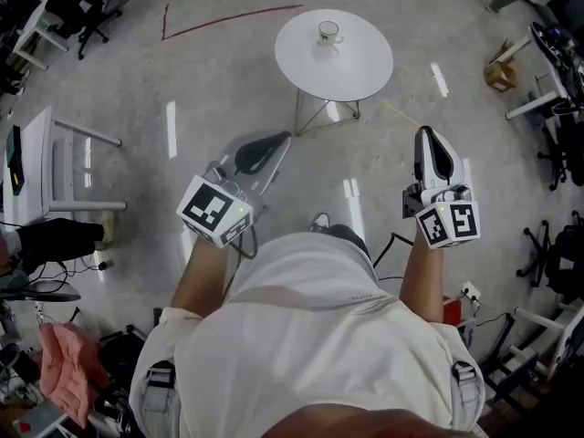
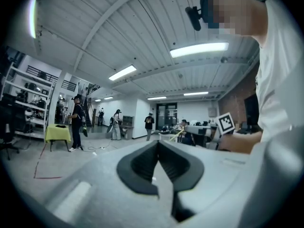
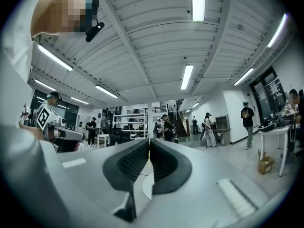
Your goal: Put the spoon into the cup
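A small white cup (image 1: 328, 33) stands on the far side of a round white table (image 1: 356, 67), seen in the head view several steps ahead of me. I cannot make out a spoon in any view. My left gripper (image 1: 278, 140) is held low over the floor, short of the table and to its left, jaws pressed together with nothing between them (image 2: 158, 144). My right gripper (image 1: 427, 132) is held to the table's right, also shut and empty (image 3: 149, 141). Both gripper views look out level across the room, and neither shows the table or the cup.
A white desk (image 1: 36, 167) stands at the left, with a cardboard box (image 1: 499, 76) and office chairs at the right. A red tape line (image 1: 228, 21) marks the floor. Several people stand far off; one is beside a yellow-green table (image 2: 57, 132).
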The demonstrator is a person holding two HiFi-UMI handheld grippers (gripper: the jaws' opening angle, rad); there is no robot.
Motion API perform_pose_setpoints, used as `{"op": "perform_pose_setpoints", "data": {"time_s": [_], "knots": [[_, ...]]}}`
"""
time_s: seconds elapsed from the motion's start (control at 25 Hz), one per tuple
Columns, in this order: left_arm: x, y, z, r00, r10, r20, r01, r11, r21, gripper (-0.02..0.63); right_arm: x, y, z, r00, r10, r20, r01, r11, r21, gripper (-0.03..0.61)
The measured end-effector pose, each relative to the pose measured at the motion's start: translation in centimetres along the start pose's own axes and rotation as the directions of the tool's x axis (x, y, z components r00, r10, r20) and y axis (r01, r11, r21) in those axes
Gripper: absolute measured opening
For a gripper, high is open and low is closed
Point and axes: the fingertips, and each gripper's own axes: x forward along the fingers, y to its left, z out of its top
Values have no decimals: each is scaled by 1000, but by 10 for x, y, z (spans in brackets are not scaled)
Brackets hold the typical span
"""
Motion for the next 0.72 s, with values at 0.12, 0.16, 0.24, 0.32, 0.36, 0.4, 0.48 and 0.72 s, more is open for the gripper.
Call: {"op": "perform_pose_setpoints", "data": {"time_s": [0.12, 0.16, 0.24, 0.32, 0.36, 0.4, 0.48, 0.72], "knots": [[44, -1, 6, 1000, 2, -4, -2, 1000, 4, 3, 11, -42, 5, 1000, 17, 0, -17, 1000, -1, 12], [56, -1, 6, 1000, 7, -5, -7, 1000, 0, 3, 15, -55, 6, 1000, 22, 1, -22, 1000, -4, 12], [81, -3, 4, 1000, 8, -12, -8, 1000, -1, 3, 21, -79, 6, 1000, 25, 7, -25, 1000, -1, 12], [102, -5, 0, 1000, -6, -30, 6, 1000, 2, 3, 26, -98, 4, 1000, 25, 11, -25, 1000, 10, 12], [111, -6, -2, 999, -11, -38, 12, 1000, 1, 3, 28, -105, 3, 1000, 27, 8, -27, 1000, 14, 12], [119, -5, -2, 999, -14, -42, 14, 1000, -1, 3, 30, -110, 0, 1000, 31, 4, -31, 999, 16, 12], [132, 3, -2, 999, -12, -43, 12, 1000, -5, 3, 38, -120, -5, 999, 40, -5, -40, 999, 22, 12], [172, 43, -11, 998, -34, -60, 33, 999, -30, 3, 79, -146, -20, 999, 35, -35, -34, 999, 40, 12]]}}
